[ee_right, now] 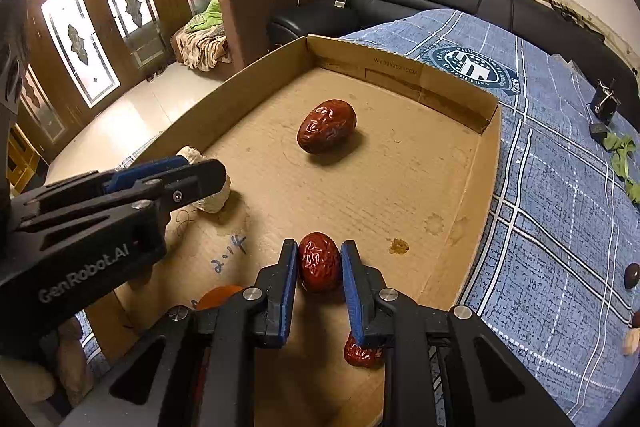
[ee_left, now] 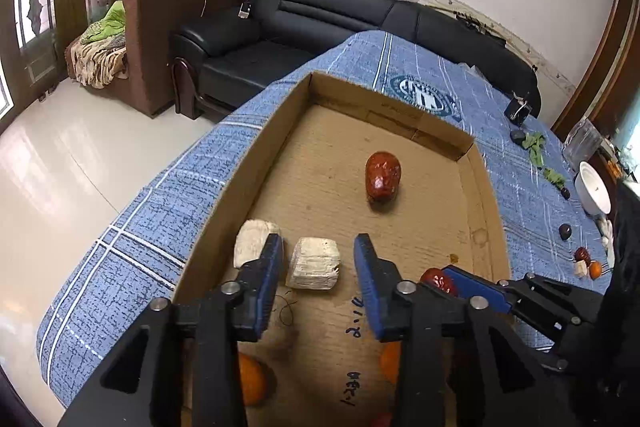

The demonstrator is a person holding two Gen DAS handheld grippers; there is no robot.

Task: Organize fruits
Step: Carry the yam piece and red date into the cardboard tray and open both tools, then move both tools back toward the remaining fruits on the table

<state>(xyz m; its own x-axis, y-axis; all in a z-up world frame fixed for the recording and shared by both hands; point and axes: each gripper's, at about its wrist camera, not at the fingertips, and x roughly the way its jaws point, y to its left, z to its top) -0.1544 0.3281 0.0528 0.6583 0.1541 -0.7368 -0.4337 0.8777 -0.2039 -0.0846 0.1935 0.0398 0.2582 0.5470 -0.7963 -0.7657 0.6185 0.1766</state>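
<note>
The right gripper [ee_right: 319, 267] has its blue-padded jaws closed narrowly on a wrinkled, glossy red jujube [ee_right: 319, 261], pads touching the fruit on both sides, in the lower centre of the right wrist view. Whether the fruit rests on the cardboard floor or hangs just above it cannot be told. Just below the right pad, a second red jujube [ee_right: 362, 353] lies on the floor of the shallow brown cardboard tray [ee_right: 452, 95]. A third, larger red jujube [ee_right: 327, 126] lies alone in the middle of the tray, towards the upper centre of the frame.

The left gripper [ee_left: 318, 259] has its jaws standing wide apart with nothing clamped; a pale, fibrous cream-coloured block [ee_left: 314, 264] sits in the gap between them, near the left pad. A second cream block [ee_left: 256, 242] lies just beside it, partly hidden behind the left finger [ee_left: 268, 267], at the tray's left wall. In the left wrist view the lone jujube [ee_left: 383, 175] lies above the jaws, and the held jujube [ee_left: 439, 281] shows at lower right. Orange round fruits [ee_left: 250, 379] lie under the gripper body at the bottom of the frame.

The tray rests on a blue plaid cloth [ee_left: 132, 227]. At the right edge of that view, a white bowl [ee_left: 594, 189], small dark fruits [ee_left: 565, 231] and green leafy scraps [ee_left: 536, 147] lie on the cloth. A black leather sofa [ee_left: 320, 15] stands behind, at the top of the frame.
</note>
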